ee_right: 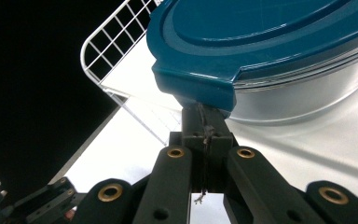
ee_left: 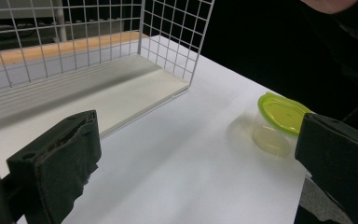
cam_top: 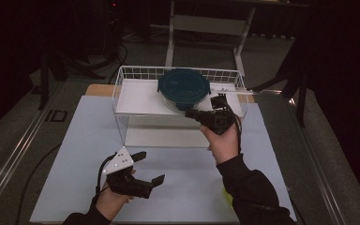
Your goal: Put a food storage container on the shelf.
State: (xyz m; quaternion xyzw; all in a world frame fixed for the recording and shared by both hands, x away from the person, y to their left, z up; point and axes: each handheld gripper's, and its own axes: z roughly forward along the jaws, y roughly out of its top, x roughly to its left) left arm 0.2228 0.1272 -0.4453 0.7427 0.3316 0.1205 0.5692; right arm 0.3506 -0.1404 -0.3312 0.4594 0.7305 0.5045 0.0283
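A round clear container with a dark teal lid (cam_top: 183, 86) stands on the upper white shelf of a wire rack (cam_top: 122, 93). My right gripper (cam_top: 214, 101) is at its right front side. In the right gripper view the container (ee_right: 279, 46) looms close, and the right gripper (ee_right: 205, 114) is shut, its tips tucked under the lid's corner tab; I cannot tell whether they pinch it. My left gripper (cam_top: 149, 168) hangs open low over the white mat, in front of the rack. Between its wide jaws (ee_left: 196, 172) nothing is held.
A small clear tub with a lime green lid (ee_left: 279, 123) stands on the mat near its right front edge, peeking out beside the right sleeve (cam_top: 226, 196). The rack's lower board (ee_left: 121, 100) lies on the mat. The white mat (cam_top: 75, 159) covers the table.
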